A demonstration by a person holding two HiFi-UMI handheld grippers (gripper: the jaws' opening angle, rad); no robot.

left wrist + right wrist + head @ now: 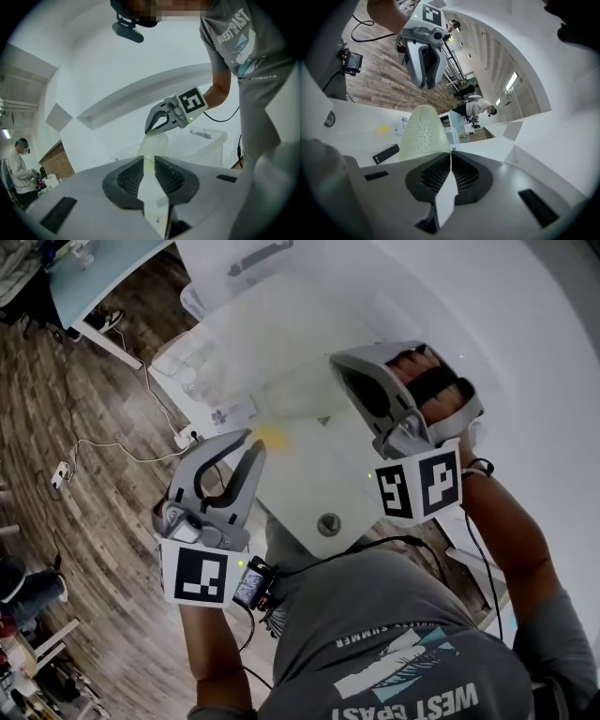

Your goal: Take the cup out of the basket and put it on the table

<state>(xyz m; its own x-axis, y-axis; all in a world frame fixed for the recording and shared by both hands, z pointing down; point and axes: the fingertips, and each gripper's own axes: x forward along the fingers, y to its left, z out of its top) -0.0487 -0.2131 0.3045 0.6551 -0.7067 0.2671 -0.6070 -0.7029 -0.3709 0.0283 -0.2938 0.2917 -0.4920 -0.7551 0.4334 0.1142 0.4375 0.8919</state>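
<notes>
Right gripper view: we are finding the right gripper [451,155] pinching the cup [423,133] by its rim, aloft over the table [356,136]. Opposite, the left gripper [149,161] is standing narrowly parted; we are unable to confirm contact.

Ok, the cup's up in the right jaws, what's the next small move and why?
Probably lower the right gripper toward bare table beside the remote. Its jaws pinch the wall of the cup, which hangs above the table, and the left gripper sits just off it, jaws slightly apart.
</notes>
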